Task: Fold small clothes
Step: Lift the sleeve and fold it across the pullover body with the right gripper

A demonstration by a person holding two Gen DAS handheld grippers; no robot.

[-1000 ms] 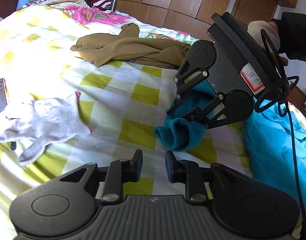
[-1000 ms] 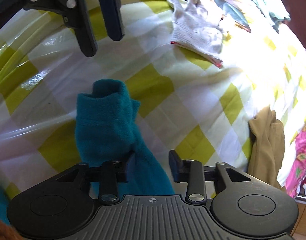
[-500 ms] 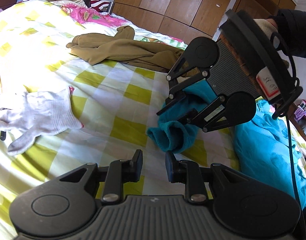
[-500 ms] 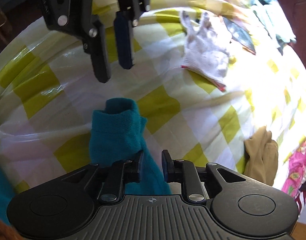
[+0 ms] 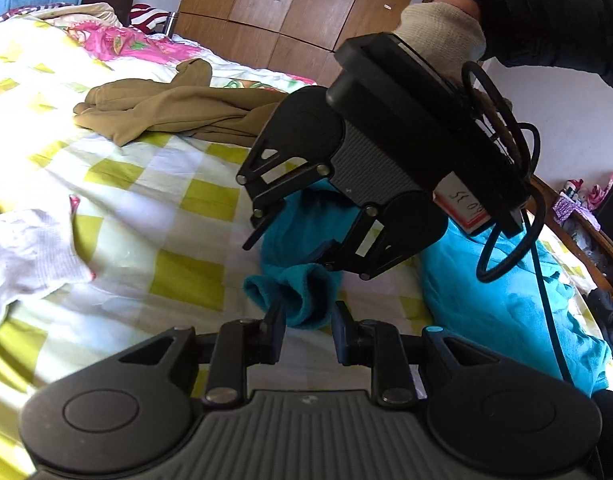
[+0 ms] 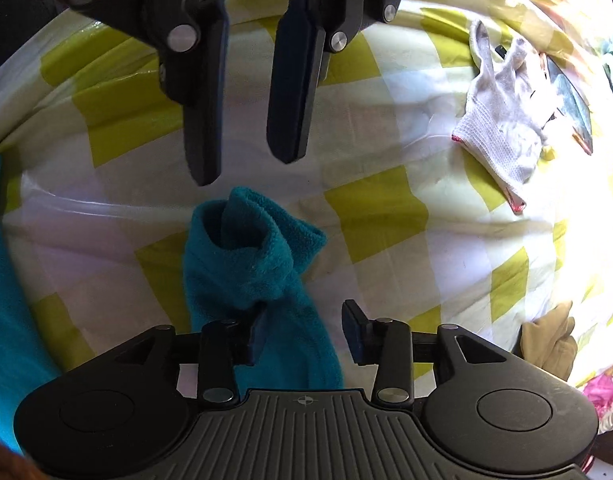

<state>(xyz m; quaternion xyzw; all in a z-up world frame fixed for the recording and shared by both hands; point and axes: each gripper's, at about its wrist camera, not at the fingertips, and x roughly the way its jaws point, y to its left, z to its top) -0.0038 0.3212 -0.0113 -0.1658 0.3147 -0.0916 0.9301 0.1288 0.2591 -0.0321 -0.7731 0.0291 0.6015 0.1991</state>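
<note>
A small teal fleece garment (image 6: 250, 264) lies bunched on the yellow-checked bedsheet (image 6: 378, 216); it also shows in the left wrist view (image 5: 302, 264). My right gripper (image 6: 304, 334) is open just above the garment's near part, jaws apart with the cloth between them but not pinched. My left gripper (image 5: 306, 334) is open just short of the garment's rolled end. From the right wrist view the left gripper (image 6: 244, 164) hangs open above the rolled end. The right gripper (image 5: 290, 240) shows in the left wrist view over the cloth.
A white knit glove (image 5: 26, 252) lies to the left, also in the right wrist view (image 6: 506, 120). A tan garment (image 5: 174, 112) lies further back. A larger turquoise garment (image 5: 506, 300) lies to the right. Wooden cabinets (image 5: 290, 12) stand behind the bed.
My right gripper, nearly shut on the teal cloth half a second ago, has opened. My left gripper has moved closer to the garment's rolled end.
</note>
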